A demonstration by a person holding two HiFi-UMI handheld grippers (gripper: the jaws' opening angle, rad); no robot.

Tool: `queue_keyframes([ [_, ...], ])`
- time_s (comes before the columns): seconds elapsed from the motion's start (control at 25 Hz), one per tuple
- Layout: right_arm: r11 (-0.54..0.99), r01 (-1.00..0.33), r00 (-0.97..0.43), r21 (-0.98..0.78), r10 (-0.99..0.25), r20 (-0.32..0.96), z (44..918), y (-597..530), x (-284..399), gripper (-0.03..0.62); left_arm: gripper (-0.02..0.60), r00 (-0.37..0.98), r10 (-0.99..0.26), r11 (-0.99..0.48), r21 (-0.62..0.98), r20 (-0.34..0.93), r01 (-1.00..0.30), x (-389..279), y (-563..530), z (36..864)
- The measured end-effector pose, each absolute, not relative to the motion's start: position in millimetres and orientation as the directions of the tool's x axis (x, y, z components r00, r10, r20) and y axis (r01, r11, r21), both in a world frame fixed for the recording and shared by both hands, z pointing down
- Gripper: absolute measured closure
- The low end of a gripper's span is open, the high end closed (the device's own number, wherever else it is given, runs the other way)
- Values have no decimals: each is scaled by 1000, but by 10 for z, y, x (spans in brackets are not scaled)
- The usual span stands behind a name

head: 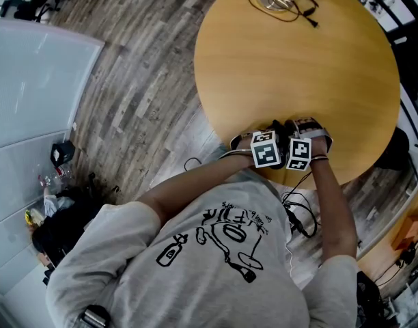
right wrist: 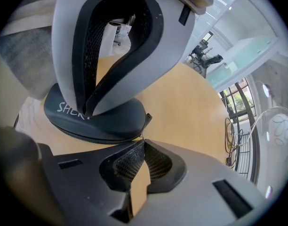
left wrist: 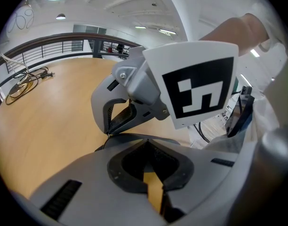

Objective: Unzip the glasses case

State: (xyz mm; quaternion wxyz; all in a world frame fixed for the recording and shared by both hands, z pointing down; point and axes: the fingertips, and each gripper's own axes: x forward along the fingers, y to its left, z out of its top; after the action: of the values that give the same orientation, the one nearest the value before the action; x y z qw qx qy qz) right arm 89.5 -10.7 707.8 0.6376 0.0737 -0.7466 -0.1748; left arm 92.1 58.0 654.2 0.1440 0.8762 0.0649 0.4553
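Glasses case (right wrist: 111, 124) lies under closed left tongs (left wrist: 147, 141); right tongs (right wrist: 144, 141) pinch its zipper pull (right wrist: 141, 136).

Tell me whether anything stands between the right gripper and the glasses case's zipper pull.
Nothing visible does. The right gripper is shut on the zipper pull at the edge of the glasses case. The left gripper rests on the case's top, off the zipper.

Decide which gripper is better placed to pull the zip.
The right gripper: its shut jaws seem to pinch the zip pull at the case end; the left gripper presses on its top.
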Motion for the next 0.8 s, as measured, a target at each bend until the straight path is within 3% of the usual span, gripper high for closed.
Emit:
queue_keyframes([
  [0.44,943,-191,-180,273,-307,934,7068,141,1065,569,575,595,265,-936,350,758,-29,893,603,6547],
  [0.6,862,-450,-212,233,-357,910,6934,232,1240,569,575,610,236,-938,341,757,-60,856,543,6539],
  [0.8,636,-767,-272,87,-444,854,6579,339,1411,569,575,685,213,-925,370,697,-90,793,471,6305],
])
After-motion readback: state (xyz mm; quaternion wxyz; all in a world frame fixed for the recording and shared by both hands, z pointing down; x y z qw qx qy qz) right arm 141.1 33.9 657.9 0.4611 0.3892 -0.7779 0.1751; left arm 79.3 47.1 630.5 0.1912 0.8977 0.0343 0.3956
